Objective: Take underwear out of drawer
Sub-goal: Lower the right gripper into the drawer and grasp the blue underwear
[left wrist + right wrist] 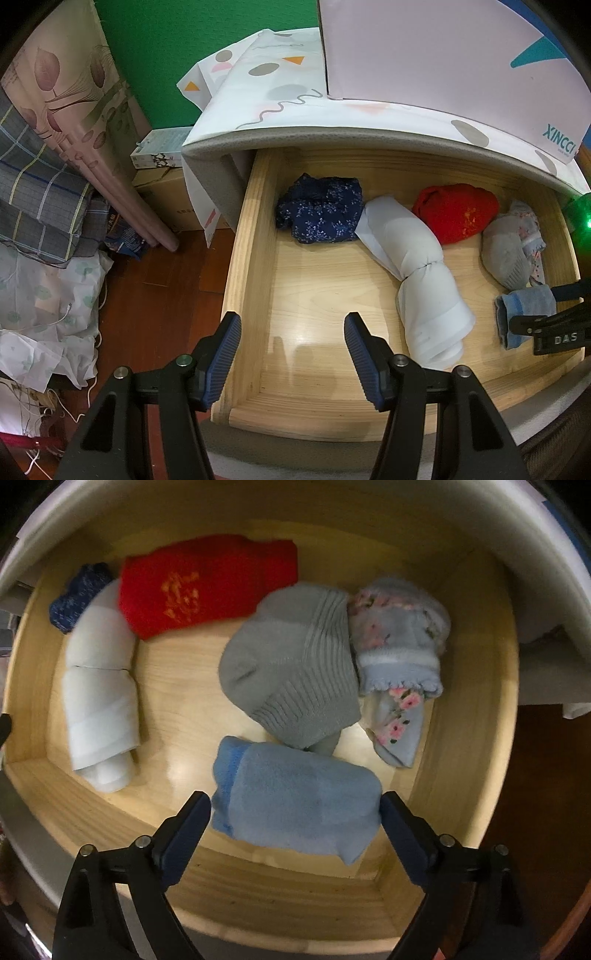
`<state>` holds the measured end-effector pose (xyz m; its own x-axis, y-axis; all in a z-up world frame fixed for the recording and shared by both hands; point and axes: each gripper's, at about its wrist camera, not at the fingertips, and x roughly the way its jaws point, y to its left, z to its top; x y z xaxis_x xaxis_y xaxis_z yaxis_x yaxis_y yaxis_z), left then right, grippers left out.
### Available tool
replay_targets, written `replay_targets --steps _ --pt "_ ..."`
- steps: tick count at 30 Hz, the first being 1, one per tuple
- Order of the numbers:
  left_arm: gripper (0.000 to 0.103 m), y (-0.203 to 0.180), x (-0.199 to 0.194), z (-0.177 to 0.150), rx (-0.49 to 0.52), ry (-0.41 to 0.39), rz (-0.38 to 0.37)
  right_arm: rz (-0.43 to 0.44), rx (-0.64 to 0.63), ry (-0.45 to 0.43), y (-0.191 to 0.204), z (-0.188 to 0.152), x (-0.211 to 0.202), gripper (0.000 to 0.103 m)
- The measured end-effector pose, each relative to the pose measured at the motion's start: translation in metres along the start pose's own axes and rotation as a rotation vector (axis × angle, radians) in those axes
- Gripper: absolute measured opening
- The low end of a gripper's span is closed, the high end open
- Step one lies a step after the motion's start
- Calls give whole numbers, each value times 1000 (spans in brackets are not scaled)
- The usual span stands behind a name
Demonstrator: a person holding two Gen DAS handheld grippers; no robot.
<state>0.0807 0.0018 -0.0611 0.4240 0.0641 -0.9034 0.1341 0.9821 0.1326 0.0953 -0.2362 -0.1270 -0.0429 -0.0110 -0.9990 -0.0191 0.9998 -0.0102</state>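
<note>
The right gripper (295, 808) straddles the light-blue bundle (295, 797) at the drawer (110, 801) front, jaws spread, apparently not yet pinching. Close firmly mid-bundle, then lift straight up, clear of the grey bundle (291, 672). The left gripper (291, 343) hovers spread, empty.

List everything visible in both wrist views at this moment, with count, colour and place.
drawer: 1, pale wood, pulled open
navy bundle: 1, dark blue floral, back left of drawer
white roll: 1, white, left-centre
red bundle: 1, red, at back
grey sock: 1, grey, centre right
floral bundle: 1, pale blue with pink flowers, right
blue bundle: 1, light blue, front
boxes: at least 2, floor left of drawer
left gripper: open, over drawer front
right gripper: open around blue bundle
</note>
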Motion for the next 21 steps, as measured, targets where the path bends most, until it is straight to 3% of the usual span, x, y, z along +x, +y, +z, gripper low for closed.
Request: replay_targets --steps 15,21 --pt "60 -3 3 2 2 12 -1 -20 -26 74 9 22 33 93" --pt "60 -7 4 1 17 21 12 -16 -14 80 17 26 36 82"
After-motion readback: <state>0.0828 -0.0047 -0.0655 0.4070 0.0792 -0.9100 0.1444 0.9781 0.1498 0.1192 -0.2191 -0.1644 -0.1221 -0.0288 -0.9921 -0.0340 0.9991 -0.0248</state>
